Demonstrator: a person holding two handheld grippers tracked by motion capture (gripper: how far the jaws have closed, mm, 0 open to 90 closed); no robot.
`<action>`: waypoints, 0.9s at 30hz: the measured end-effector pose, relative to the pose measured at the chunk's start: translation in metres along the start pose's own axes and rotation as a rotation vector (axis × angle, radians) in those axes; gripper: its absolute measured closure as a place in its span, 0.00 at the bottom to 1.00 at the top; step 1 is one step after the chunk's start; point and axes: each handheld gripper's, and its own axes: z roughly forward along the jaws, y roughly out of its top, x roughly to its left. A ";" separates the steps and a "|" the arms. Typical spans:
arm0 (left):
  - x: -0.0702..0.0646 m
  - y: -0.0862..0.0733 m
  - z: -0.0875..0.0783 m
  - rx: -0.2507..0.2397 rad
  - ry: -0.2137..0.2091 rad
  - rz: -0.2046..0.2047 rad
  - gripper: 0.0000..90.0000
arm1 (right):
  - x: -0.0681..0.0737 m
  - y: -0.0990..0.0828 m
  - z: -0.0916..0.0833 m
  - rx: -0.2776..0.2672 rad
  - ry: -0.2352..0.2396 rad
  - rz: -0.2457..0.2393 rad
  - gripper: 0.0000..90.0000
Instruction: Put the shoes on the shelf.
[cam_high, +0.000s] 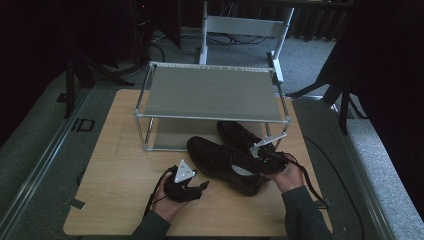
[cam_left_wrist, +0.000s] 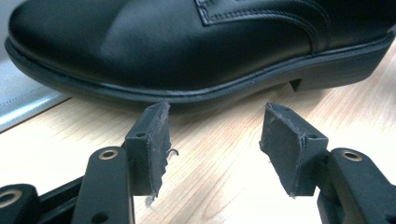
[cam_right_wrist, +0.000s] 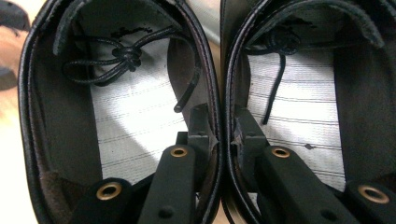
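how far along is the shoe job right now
Done: the right gripper is clamped on the touching inner collars of the pair of black shoes, one jaw inside each. In hand: both shoes rest on the table before the rack. Left: probably lifting them onto a shelf. The left gripper is open, holding nothing.

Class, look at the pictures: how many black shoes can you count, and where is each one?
2. The near shoe lies on the wooden table; the far shoe has its toe under the rack. The right tongs pinch their inner collars together.
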 end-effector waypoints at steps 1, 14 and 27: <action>0.000 0.000 0.000 0.001 0.002 0.000 0.48 | 0.000 0.002 0.001 -0.003 -0.002 0.003 0.89; 0.009 0.004 0.004 0.026 0.038 -0.020 0.62 | -0.001 0.019 0.012 -0.024 -0.007 0.051 0.89; 0.021 0.016 0.012 0.008 0.204 -0.068 1.00 | 0.001 0.028 0.018 -0.043 -0.045 0.090 0.89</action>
